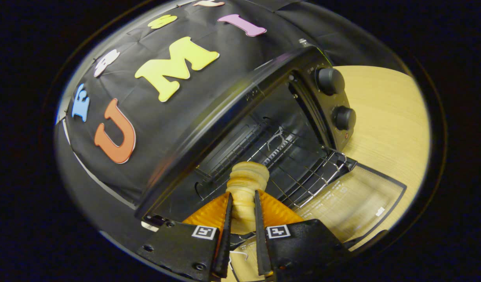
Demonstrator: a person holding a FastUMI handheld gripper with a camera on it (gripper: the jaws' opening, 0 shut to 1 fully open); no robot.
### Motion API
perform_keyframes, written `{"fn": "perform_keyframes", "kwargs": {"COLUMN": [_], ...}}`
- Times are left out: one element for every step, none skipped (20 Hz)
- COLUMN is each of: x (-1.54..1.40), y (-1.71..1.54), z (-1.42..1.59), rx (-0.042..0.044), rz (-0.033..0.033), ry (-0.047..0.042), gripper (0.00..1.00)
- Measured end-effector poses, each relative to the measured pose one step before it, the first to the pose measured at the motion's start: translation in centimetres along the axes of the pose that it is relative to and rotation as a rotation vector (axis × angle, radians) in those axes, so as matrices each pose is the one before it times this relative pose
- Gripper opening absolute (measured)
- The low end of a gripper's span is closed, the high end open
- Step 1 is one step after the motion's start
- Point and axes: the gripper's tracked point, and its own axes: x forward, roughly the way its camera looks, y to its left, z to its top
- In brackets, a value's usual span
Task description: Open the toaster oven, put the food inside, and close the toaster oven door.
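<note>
Gripper (243, 203) clamps one pastry (246, 184) before one open toaster oven (264, 129).

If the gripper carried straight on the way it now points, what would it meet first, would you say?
Probably the wire rack inside the open black toaster oven. The gripper, shut on the pale ridged pastry, points into the cavity just above the rack; depth is hard to judge, and the pastry would touch first.

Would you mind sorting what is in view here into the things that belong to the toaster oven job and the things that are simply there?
Part of the job:
- toaster oven, open
- its door, folded down
- wire rack inside
- ridged pale food, clamped between the fingers
- gripper, shut on the food

Simply there:
- wooden table
- two knobs on the oven, untouched
</note>
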Motion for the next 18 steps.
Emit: {"fn": "perform_keyframes", "kwargs": {"x": [0.344, 0.218, 0.277, 0.332, 0.338, 0.348, 0.395, 0.14, 0.067, -0.408, -0.566, -0.204, -0.464, -0.743, -0.345, -0.454, -0.519, -0.669], "y": [0.197, 0.139, 0.362, 0.412, 0.208, 0.13, 0.091, -0.143, 0.045, -0.019, 0.61, 0.47, 0.146, -0.039, 0.135, 0.172, 0.045, -0.081], "z": [0.071, 0.147, 0.242, 0.077, 0.069, -0.136, -0.122, -0.181, 0.051, -0.126, 0.059, 0.098, 0.44, 0.322, 0.083, -0.118, -0.106, -0.127], "rx": [-0.00042, -0.00722, -0.00938, -0.01641, -0.00918, -0.01284, -0.01327, -0.01862, -0.01768, -0.02086, -0.00186, -0.00895, -0.01346, -0.01907, -0.0278, -0.0232, -0.01907, -0.01158], "rz": [-0.00557, -0.00671, 0.00096, 0.00231, -0.00211, -0.00281, -0.00472, -0.00914, -0.00313, -0.00833, 0.02327, 0.01127, -0.0033, -0.00383, -0.00015, 0.00908, 0.00745, 0.00711], "ry": [-0.00971, -0.01415, -0.01521, -0.01045, -0.00918, 0.00004, -0.00562, -0.00146, -0.00791, 0.00109, 0.0001, -0.00389, -0.01387, -0.01452, -0.00736, 0.00061, -0.00067, 0.00416], "gripper": [0.33, 0.33, 0.33, 0.33, 0.33, 0.34, 0.36, 0.39, 0.47, 0.56, 0.65, 0.74, 0.84, 0.93, 1.0, 1.0, 1.0, 1.0]}}
